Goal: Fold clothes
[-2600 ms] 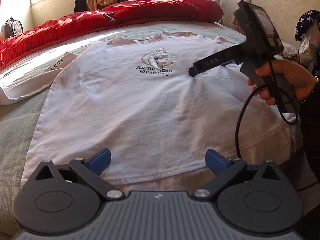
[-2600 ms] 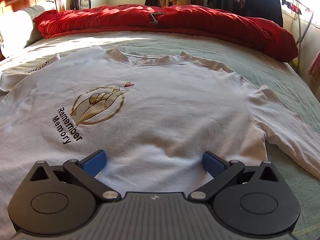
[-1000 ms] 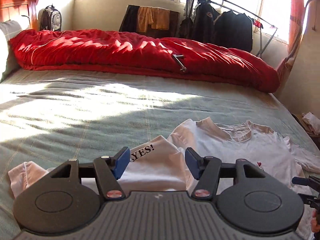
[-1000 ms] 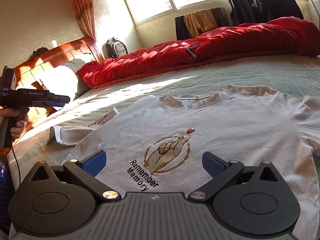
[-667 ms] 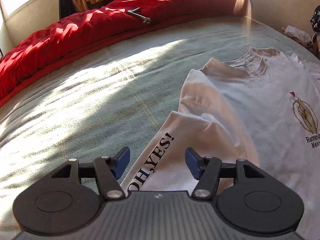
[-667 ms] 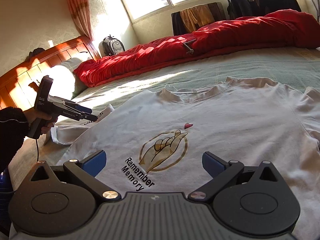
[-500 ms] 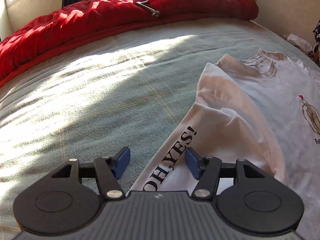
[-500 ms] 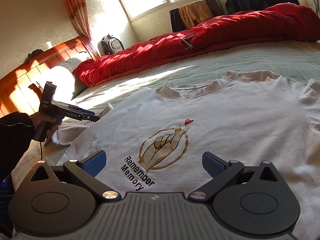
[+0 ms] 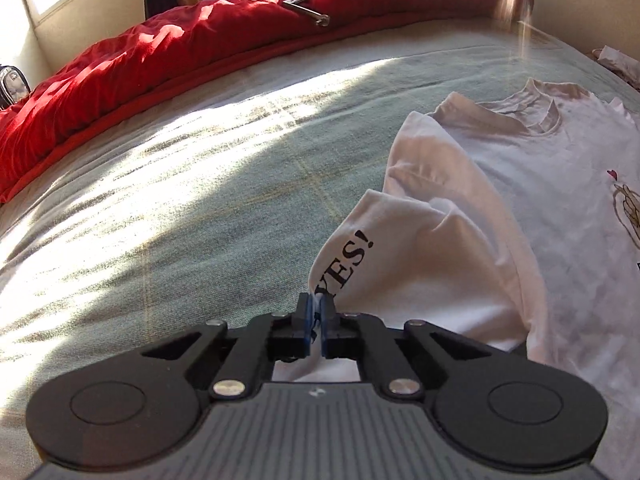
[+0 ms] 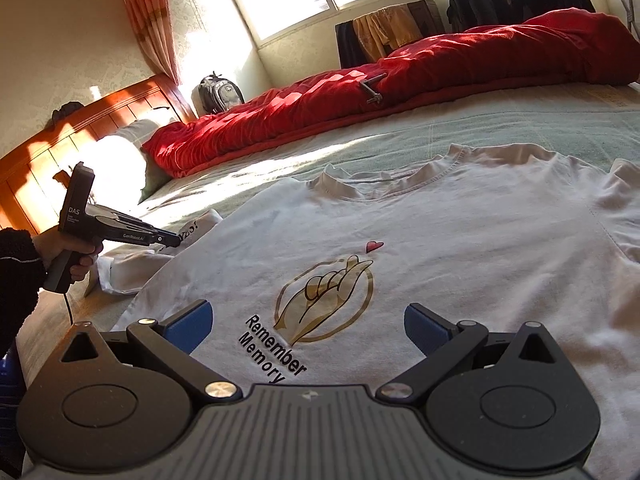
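A white T-shirt (image 10: 460, 248) with a gold hand print and "Remember Memory" lies face up on the bed. Its left sleeve (image 9: 400, 256), printed "YES!", lies crumpled at the shirt's side. My left gripper (image 9: 315, 312) is shut on the edge of that sleeve; it also shows in the right wrist view (image 10: 172, 241), held in a hand at the far left. My right gripper (image 10: 308, 322) is open and empty, hovering over the shirt's lower front near the lettering.
A pale green bedsheet (image 9: 180, 200) covers the bed. A red duvet (image 10: 400, 88) with a metal tool on it lies along the far side. A wooden headboard (image 10: 60, 136) and a pillow are at the left. Clothes hang by the window.
My left gripper moved forward onto the sleeve edge and closed on it. My right gripper stayed open over the shirt front.
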`<act>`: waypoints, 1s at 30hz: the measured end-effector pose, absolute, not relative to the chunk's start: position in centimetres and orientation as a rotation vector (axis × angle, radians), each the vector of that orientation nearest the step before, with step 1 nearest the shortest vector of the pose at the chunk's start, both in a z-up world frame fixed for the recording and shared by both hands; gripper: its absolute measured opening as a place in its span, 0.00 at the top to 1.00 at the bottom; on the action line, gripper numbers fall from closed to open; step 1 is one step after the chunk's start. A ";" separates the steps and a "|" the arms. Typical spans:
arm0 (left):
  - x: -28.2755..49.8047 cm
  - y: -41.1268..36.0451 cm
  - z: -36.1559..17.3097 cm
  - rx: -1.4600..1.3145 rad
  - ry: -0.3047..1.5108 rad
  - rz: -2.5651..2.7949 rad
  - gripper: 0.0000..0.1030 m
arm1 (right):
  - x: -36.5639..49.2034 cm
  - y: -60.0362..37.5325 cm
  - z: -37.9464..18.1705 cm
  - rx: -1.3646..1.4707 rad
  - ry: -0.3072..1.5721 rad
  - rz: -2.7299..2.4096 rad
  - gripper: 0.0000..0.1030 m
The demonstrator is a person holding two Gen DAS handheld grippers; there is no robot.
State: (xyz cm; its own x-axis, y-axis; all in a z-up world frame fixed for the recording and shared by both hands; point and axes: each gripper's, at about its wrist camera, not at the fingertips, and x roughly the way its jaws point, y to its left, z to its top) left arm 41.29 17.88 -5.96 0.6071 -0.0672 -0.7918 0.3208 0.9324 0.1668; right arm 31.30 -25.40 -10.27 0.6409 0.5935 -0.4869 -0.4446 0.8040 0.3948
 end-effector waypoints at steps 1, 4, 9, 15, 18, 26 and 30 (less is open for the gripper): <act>41.4 18.1 -5.5 0.312 0.884 -0.198 0.98 | 31.2 -25.5 -10.2 0.252 0.636 0.598 0.00; 42.4 19.9 -4.8 0.296 0.881 -0.071 0.98 | 31.2 -25.7 -10.0 0.265 0.628 0.602 0.00; 44.1 21.9 -6.7 0.272 0.953 0.059 0.98 | 31.4 -25.7 -10.3 0.268 0.643 0.600 0.00; 42.3 23.3 -5.5 0.126 0.902 0.056 0.88 | 31.3 -25.9 -10.3 0.275 0.641 0.597 0.00; 40.9 23.2 -3.4 0.119 0.869 0.056 0.84 | 31.4 -26.1 -10.3 0.292 0.647 0.597 0.00; 36.7 26.5 -0.2 -0.036 0.859 0.227 0.53 | 31.0 -26.1 -9.8 0.301 0.633 0.607 0.00; 35.0 28.7 -1.0 -0.141 0.889 0.351 0.53 | 30.8 -26.3 -9.6 0.309 0.623 0.605 0.00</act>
State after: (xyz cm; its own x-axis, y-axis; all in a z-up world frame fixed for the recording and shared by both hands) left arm 34.95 28.67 -0.99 0.5778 0.2411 -0.7798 -0.3566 0.9340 0.0246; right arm 30.81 -26.32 -9.57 0.6489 0.6124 -0.4514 -0.4333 0.7852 0.4424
